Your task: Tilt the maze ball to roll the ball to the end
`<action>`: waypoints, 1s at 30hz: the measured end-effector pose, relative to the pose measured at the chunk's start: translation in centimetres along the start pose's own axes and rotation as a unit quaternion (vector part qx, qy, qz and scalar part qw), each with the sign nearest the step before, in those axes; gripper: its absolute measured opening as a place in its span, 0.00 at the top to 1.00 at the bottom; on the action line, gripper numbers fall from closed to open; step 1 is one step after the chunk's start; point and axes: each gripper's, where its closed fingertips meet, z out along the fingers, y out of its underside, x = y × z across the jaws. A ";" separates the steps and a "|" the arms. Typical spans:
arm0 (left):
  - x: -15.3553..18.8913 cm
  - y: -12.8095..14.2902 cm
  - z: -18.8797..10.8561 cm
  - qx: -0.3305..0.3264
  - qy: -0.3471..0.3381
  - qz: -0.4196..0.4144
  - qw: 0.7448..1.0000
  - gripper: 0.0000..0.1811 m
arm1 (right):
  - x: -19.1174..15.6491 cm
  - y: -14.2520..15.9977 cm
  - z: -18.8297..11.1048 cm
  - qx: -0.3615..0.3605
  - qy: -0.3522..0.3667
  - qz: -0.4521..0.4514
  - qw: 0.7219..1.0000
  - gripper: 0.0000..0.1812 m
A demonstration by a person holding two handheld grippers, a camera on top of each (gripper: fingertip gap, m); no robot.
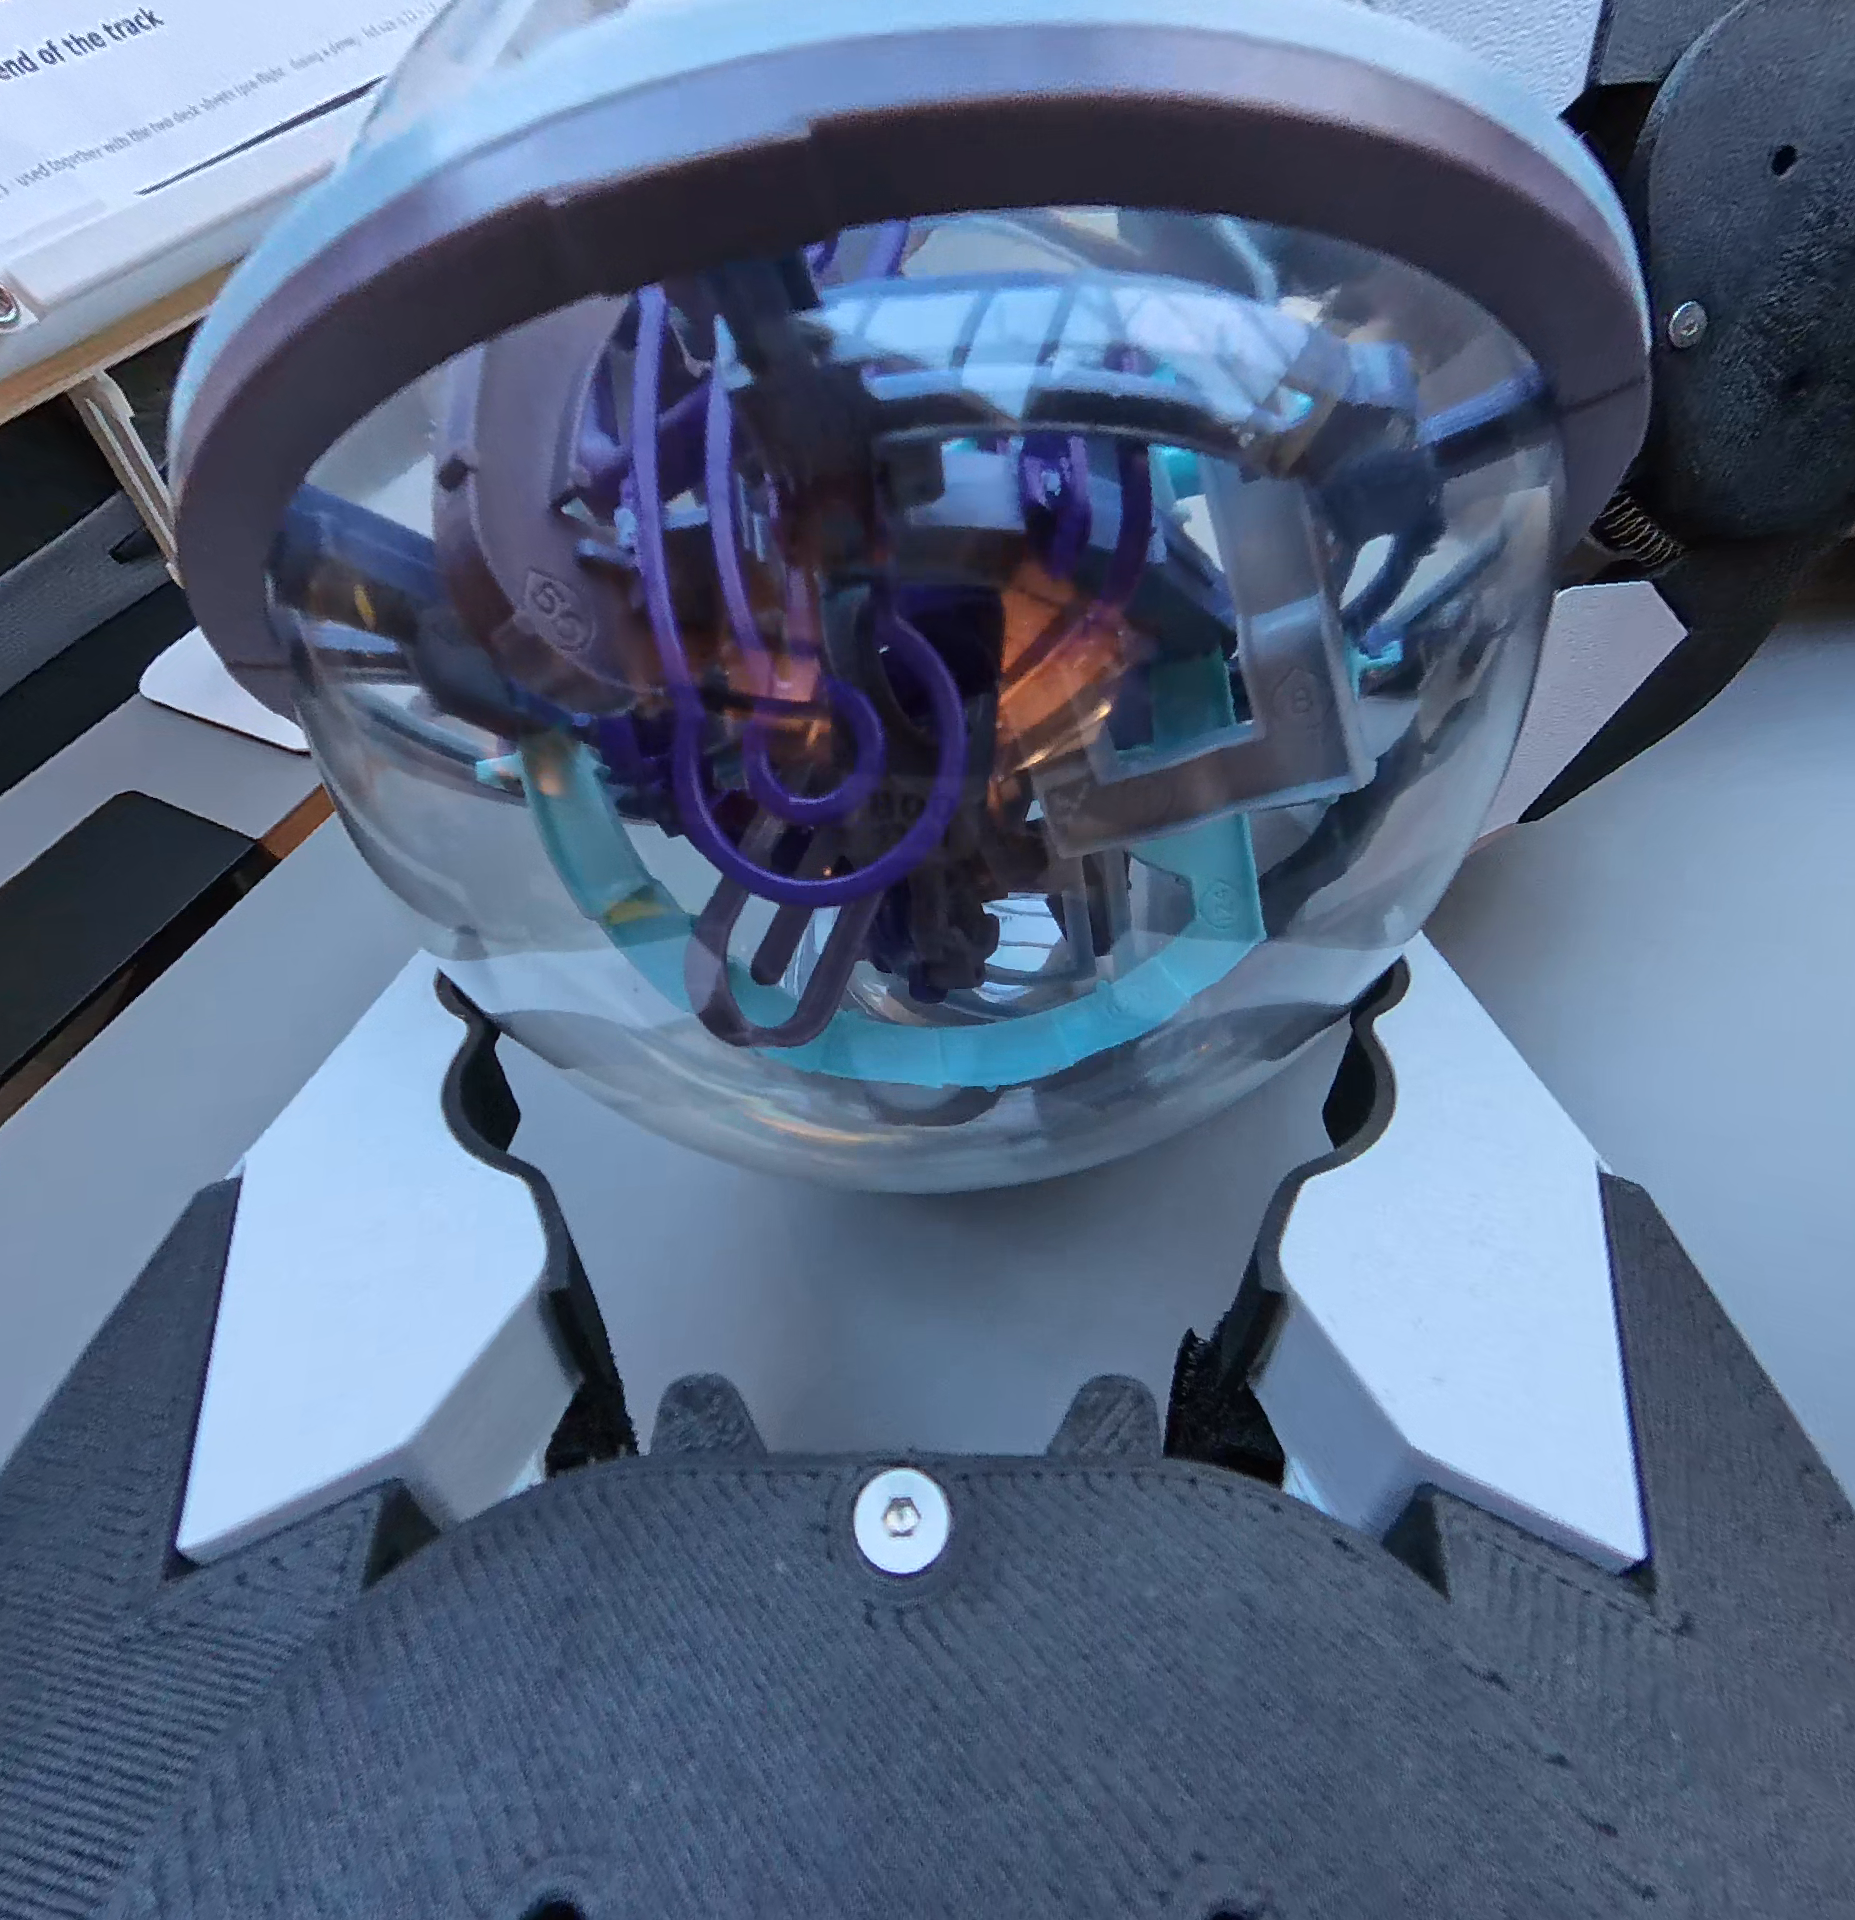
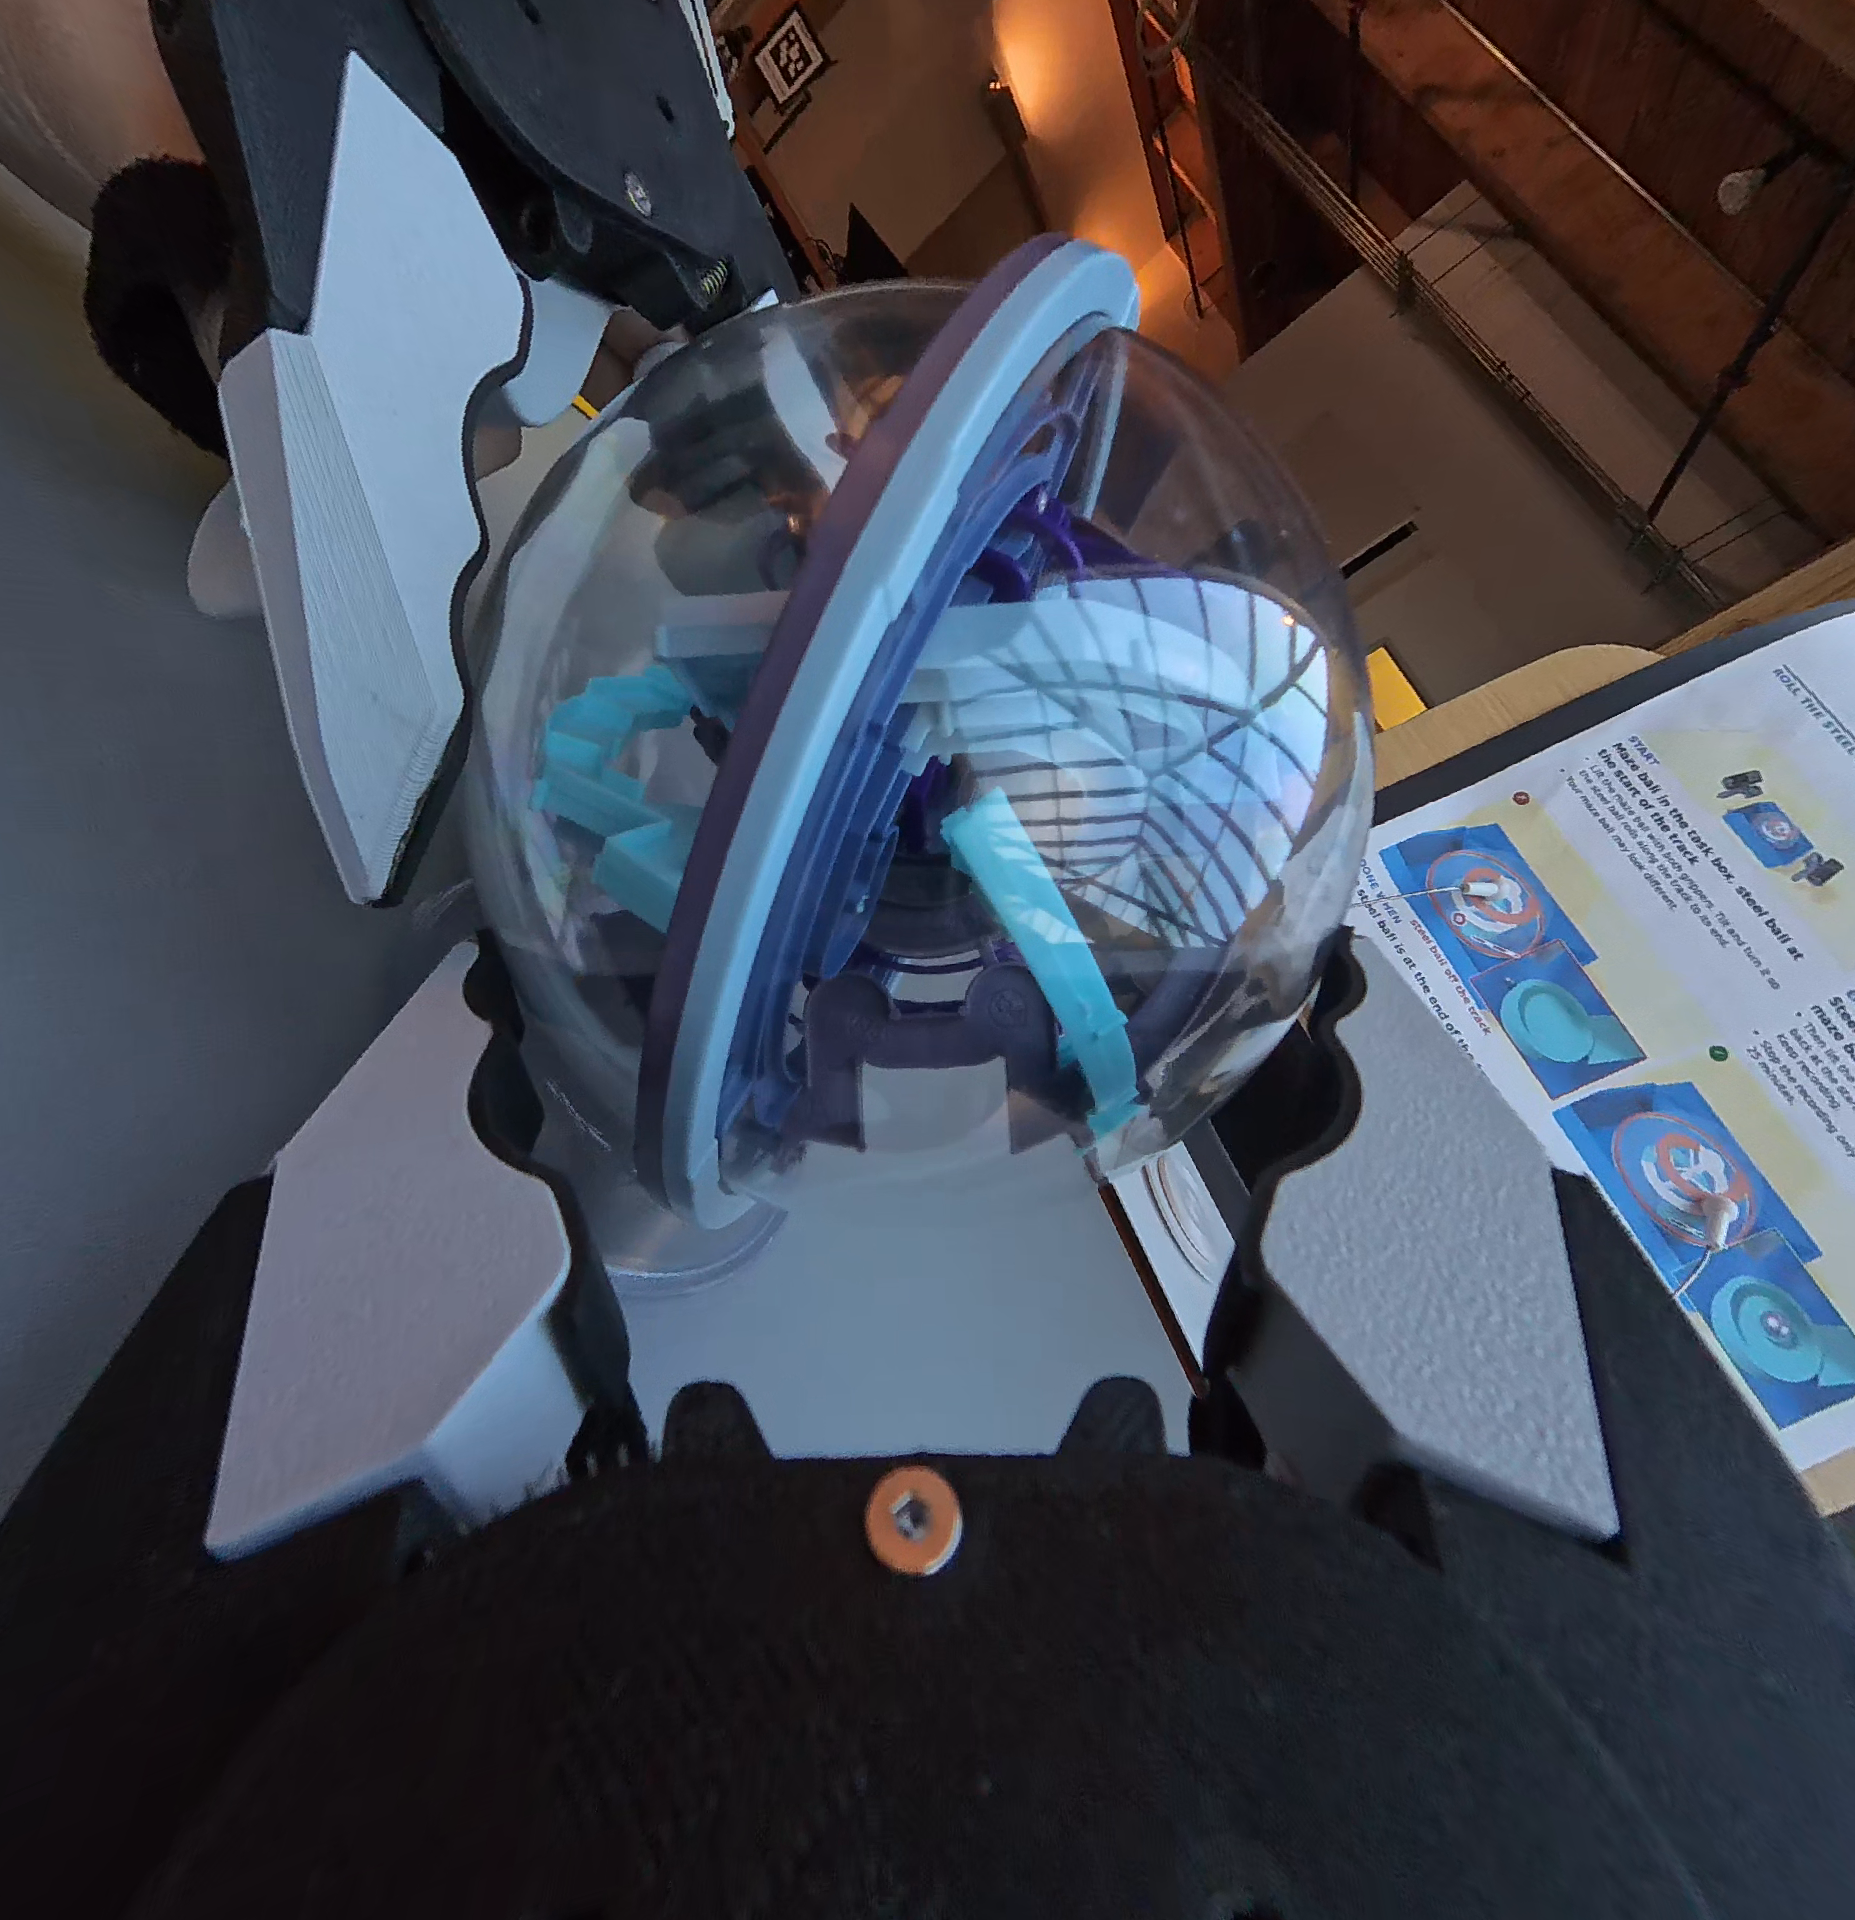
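maze ball [image 1: 902, 644] up off the grey table [image 1: 92, 1039], pinched btwn both grippers: left gripper [image 1: 907, 1013] w/ jaws clamped round its clear shell, right gripper [image 2: 907, 997] likewise, ring [image 2: 881, 686] tilted, instruction sheet [image 2: 1650, 997] beside

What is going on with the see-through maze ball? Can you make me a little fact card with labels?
Toy: maze ball, a clear globe with a grey ring round the middle
Inside: purple loops, turquoise tracks, grey tracks
Little rolling ball: cannot find it in these views
Left gripper: fingers wide apart, pressed against the globe's sides
Right gripper: fingers wide apart, also pressed against the globe
Tilt: ring slanted, not level
Nearby: instruction sheet with pictures
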 end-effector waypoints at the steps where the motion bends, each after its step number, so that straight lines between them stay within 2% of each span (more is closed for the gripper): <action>1: 0.0 0.0 0.0 0.001 0.000 0.000 1.000 0.13 | 0.0 0.0 0.0 0.000 0.000 0.000 1.000 0.18; 9: 0.0 -0.1 0.0 0.008 0.001 0.002 1.000 0.13 | 0.0 -0.2 -0.3 -0.002 -0.010 0.005 1.000 0.19; 18: 0.0 -0.1 0.0 0.013 0.003 0.001 1.000 0.13 | -0.7 -1.2 -1.8 -0.016 -0.094 0.087 0.992 0.17; 23: 0.0 -0.1 0.0 0.012 0.004 0.000 1.000 0.13 | -0.5 -1.7 -3.0 -0.077 -0.201 0.187 0.959 0.15; 28: 0.0 -0.1 0.0 0.012 0.005 0.000 1.000 0.13 | 1.4 -0.3 -2.6 -0.177 -0.283 0.185 0.924 0.14; 30: 0.0 -0.1 0.0 0.012 0.005 -0.001 1.000 0.13 | 1.2 -1.1 -2.0 -0.198 -0.315 0.203 0.906 0.14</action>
